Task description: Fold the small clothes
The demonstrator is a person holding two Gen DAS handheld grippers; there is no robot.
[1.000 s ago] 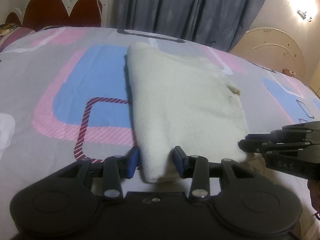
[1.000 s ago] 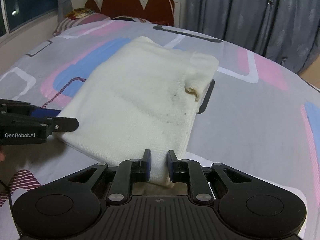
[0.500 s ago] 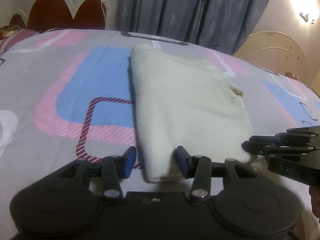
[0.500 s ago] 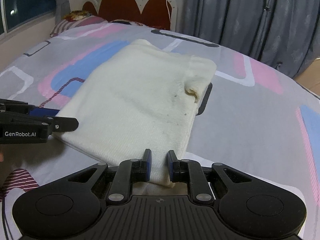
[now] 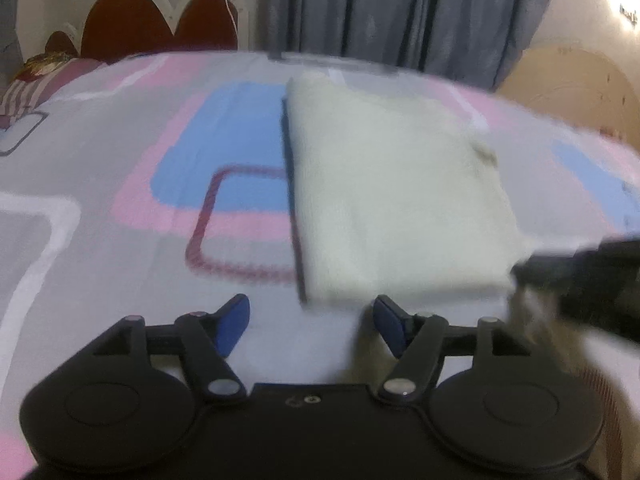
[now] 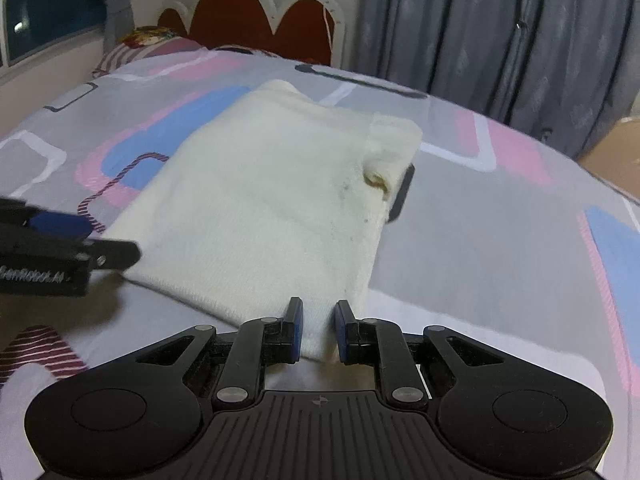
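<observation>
Left gripper [image 5: 312,322], black frame, blue pads: jaws wide apart and just been opening; nothing between them, the garment's near edge lies just beyond the fingertips, apart from both pads. View blurred.

Right gripper [image 6: 318,330], same build: jaws narrow, pads pressed on the near corner of the cream knitted garment [image 6: 272,204], pinching a fold of it.

Garment folded into a rough rectangle, flat on the grey bedsheet with pink, blue and white rounded-rectangle print [image 6: 500,248]. Left gripper sits at its near left corner in the right wrist view, right gripper at the near right corner. A small curled flap with a brownish mark [image 6: 378,178] shows on the garment's far right side; faint dark specks near it.

Farther back: a striped pillow [image 6: 132,54] at the head of the bed, then a dark red scalloped headboard with white trim [image 6: 256,20]. Grey curtains [image 6: 500,40] hang behind.
</observation>
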